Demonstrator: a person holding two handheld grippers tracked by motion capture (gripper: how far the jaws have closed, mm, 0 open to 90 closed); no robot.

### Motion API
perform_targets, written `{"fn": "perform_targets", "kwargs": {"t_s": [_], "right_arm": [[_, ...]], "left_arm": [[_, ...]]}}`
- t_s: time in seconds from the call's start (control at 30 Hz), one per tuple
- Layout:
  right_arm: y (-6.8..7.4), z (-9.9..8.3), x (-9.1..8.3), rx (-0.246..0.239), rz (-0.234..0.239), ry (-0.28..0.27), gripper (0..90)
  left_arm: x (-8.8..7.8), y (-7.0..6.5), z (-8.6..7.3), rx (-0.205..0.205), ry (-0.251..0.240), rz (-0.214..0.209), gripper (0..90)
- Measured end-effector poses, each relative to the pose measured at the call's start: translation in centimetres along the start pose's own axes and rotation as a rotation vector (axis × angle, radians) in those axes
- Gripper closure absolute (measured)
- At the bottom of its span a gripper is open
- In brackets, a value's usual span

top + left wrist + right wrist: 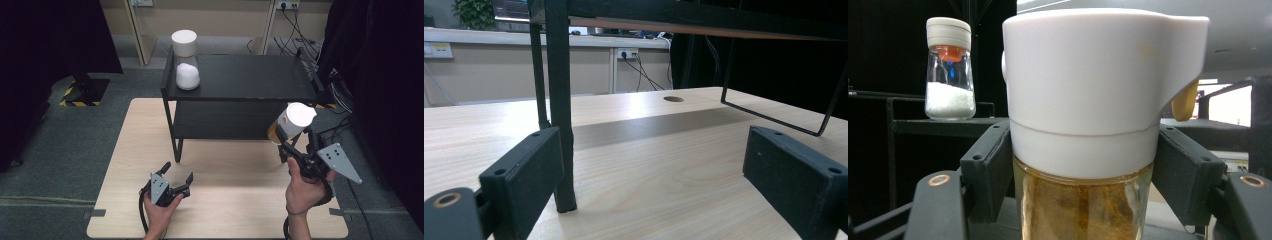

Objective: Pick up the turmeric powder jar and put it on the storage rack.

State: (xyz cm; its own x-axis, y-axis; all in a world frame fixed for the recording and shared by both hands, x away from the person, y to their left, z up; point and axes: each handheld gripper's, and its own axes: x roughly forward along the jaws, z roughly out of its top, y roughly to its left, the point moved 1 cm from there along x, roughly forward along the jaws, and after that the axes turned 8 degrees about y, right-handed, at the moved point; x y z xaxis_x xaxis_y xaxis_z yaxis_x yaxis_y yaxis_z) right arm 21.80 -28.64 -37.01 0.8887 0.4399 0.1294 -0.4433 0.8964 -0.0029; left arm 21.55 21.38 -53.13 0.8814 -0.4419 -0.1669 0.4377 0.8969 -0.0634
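Note:
My right gripper (pixel 289 145) is shut on a glass jar of brown powder with a white lid (pixel 294 121), held in the air at the front right corner of the black shelf (pixel 240 77). The right gripper view has that jar (pixel 1088 130) close up between the jaws. A second jar with white powder (pixel 186 60) stands on the shelf's top at its left end; it appears again as the white-powder jar (pixel 949 70) at the upper left. My left gripper (pixel 176 174) rests open low over the wooden table (pixel 225 210), and its jaws face the shelf's front left leg (pixel 560 105).
The black shelf has a lower board (pixel 220 120) under its top. A round hole (pixel 673 99) is cut in the table beyond the shelf. Black curtains hang at both sides, and cables (pixel 295 30) trail on the floor behind.

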Motion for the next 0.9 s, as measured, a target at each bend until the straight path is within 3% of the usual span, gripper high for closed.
{"fn": "perform_targets", "kwargs": {"t_s": [0.9], "right_arm": [[-0.1, 3.5, 2.3, 0.012, 0.007, -0.007, 30.7]], "left_arm": [[0.0, 0.0, 0.0, 0.003, 0.002, 0.001, 8.8]]}}
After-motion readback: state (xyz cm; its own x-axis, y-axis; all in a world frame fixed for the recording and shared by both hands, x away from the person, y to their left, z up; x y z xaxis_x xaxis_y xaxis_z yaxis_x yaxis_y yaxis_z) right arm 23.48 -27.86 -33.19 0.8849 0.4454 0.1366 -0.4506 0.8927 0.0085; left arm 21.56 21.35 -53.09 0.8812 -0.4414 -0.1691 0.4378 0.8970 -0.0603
